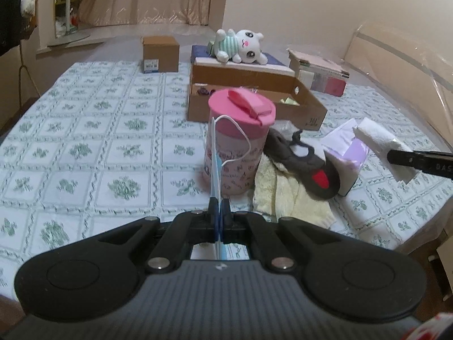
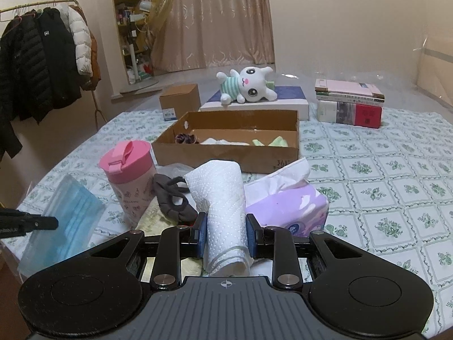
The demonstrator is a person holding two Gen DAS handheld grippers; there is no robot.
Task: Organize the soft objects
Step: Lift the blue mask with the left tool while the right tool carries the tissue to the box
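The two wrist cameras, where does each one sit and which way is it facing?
Left wrist: sits on the left tool, looks down across the bed at the pink cup; its fingers pinch a blue face mask.
Right wrist: sits on the right tool, faces the cardboard box; its fingers hold a paper towel.
Shared: cup, box, plush bunny, tissue pack, and each other's tool.

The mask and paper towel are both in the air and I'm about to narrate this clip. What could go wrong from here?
1. The left gripper pinches only the mask's edge; it could slip out.
2. The mask's loop hangs by the pink cup and might snag and tip it.
3. The paper towel in the right gripper could unroll on the way to the box.
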